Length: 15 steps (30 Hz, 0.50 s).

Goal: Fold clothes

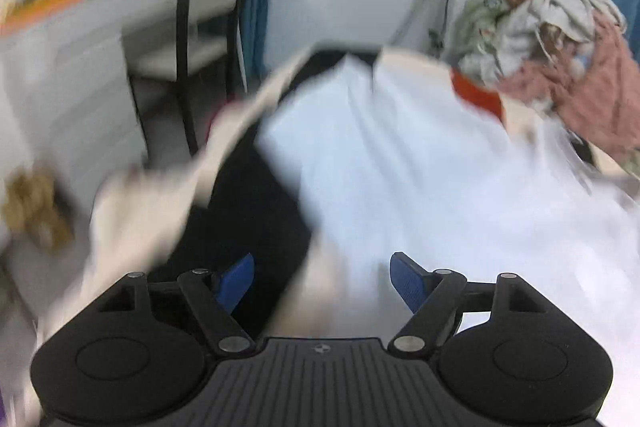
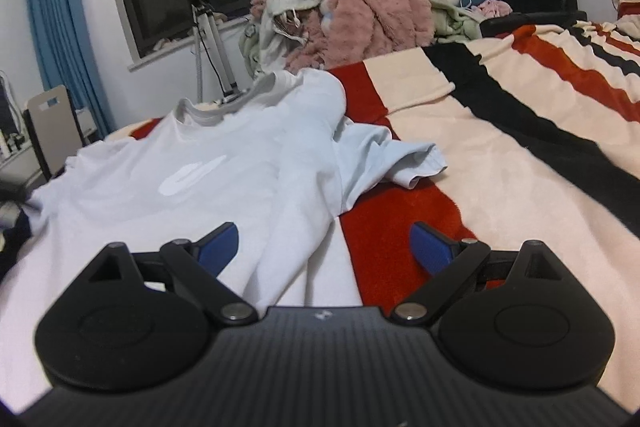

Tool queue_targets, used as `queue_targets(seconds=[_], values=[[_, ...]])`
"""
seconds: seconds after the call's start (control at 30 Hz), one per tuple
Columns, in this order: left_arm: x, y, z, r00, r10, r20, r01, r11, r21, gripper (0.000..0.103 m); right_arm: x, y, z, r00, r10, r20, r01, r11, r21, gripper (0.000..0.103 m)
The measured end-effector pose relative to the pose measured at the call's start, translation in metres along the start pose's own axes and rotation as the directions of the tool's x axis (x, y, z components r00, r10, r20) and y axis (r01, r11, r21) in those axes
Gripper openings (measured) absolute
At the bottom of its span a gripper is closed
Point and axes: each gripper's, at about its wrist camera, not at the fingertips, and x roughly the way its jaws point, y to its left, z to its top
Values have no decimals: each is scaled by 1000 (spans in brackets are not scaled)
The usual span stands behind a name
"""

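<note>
A pale blue T-shirt lies face up on the striped blanket, its collar far from me and one sleeve spread to the right. My right gripper is open and empty, low over the shirt's near right edge. In the blurred left wrist view the same shirt spreads ahead and to the right. My left gripper is open, with the shirt's left edge lying under the gap between its fingers; nothing is gripped.
A heap of pink and grey clothes sits at the far end of the bed, also in the left wrist view. A chair and a desk stand left of the bed. A tripod stands by the window.
</note>
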Motion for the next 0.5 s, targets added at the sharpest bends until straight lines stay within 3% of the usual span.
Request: queue_targets(seconds=[0.03,0.13,0.23,0.3,0.4,0.5], values=[[-17,6,-25,999,-21,-39,20,1000,-4,77,-7,1,1,1000,7,8,-7,1000,-6,94],[-61,6,-89,994,-49,-98,59,993,101,80,-31,3,2,999,27,37,-26,999,-33,94],[-93,-6,-118,986,-72,-150,96,983,158,82,-56,4,3,998,32,51,-29,998,-54,94],[-106,-12,-130,984,-46,-175,81,976,202,83,-74,5,5,998,29,57,-25,998,-61,94],[-125,-17,-148,976,-20,-218,74,967,244,76,-96,4,8,998,-9,59,13,997,-80,94],[-142,-11,-161,957,-66,-282,126,972,199,58,-116,0,12,996,-31,80,37,997,-72,94]])
